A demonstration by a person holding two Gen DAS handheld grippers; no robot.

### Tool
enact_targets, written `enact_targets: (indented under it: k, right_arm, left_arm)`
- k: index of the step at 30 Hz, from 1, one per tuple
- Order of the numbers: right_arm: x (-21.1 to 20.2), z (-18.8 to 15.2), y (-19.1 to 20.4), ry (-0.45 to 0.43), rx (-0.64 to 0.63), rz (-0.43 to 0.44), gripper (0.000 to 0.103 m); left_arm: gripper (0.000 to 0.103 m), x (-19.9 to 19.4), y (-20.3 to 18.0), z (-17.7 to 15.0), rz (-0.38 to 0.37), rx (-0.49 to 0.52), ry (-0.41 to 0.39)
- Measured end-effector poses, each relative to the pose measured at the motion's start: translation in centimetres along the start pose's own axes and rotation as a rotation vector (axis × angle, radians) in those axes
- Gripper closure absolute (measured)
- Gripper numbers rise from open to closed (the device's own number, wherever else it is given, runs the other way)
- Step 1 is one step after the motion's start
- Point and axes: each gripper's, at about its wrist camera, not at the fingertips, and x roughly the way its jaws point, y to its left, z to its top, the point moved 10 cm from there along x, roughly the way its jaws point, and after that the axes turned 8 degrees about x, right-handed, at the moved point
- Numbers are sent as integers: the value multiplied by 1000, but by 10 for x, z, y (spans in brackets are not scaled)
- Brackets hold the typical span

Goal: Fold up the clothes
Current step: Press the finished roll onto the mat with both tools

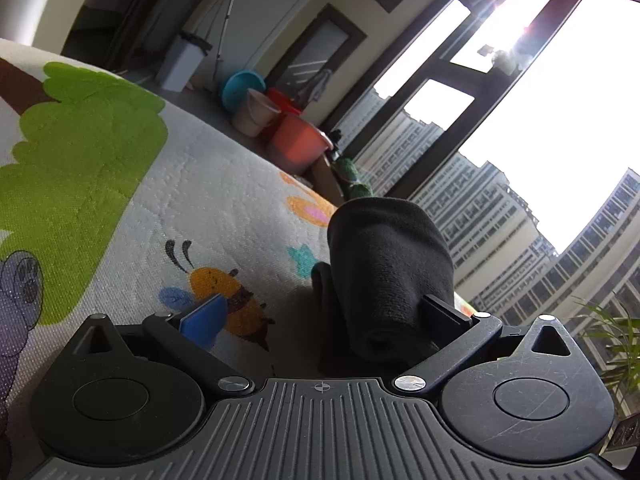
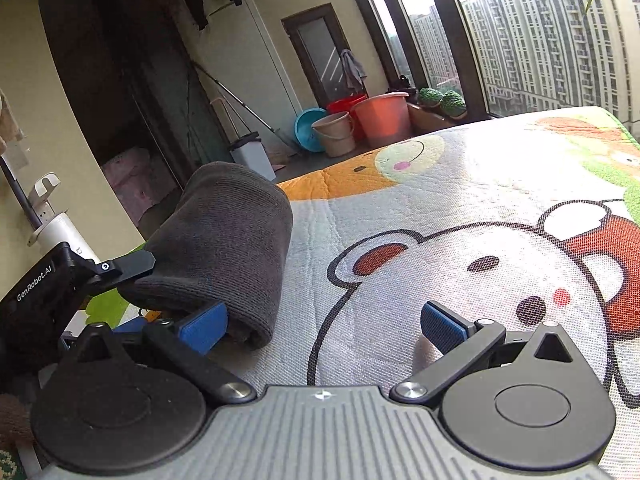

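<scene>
A dark grey folded garment (image 1: 388, 268) lies in a thick roll on the cartoon-print mat (image 1: 224, 208). My left gripper (image 1: 324, 316) is open; its right finger is pressed into the roll's side and its blue-padded left finger (image 1: 204, 320) stands free over the mat. In the right wrist view the same garment (image 2: 228, 248) sits at the left. My right gripper (image 2: 324, 328) is open; its left blue pad (image 2: 204, 326) touches the roll's lower edge and its right pad (image 2: 444, 328) is over the bare mat. The left gripper's black finger (image 2: 128, 266) rests against the roll.
Beyond the mat's far edge stand an orange tub (image 2: 382, 118), a beige bucket (image 2: 334, 132), a blue basin (image 2: 308, 124) and a white bin (image 2: 252, 156). Large windows (image 2: 532, 36) are on the right. The printed mat (image 2: 460, 208) stretches right of the garment.
</scene>
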Motion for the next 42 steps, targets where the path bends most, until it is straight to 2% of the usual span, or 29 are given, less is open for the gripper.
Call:
enact_targets:
  k: [6,16,29,36,42]
  right_arm:
    - [1,1,-5,-1,44,33,0]
    - [2,-3,-2,0,8,-7,0]
    - [1,-3,-5,0,8,-9,0]
    - [3,-6,1,34,-74,-65,0]
    - [9,-14,7,105,-237,-132,0]
  left_arm:
    - [0,1,0,0,-1,-2,-3]
    - [0,0,2,-1,-10,-5,-3]
    - [0,2,0,-1,-20,-11,-7]
    - [0,4,-1,-2,-14,-5,-1]
    - [0,5,-4,-1,-3,5,7]
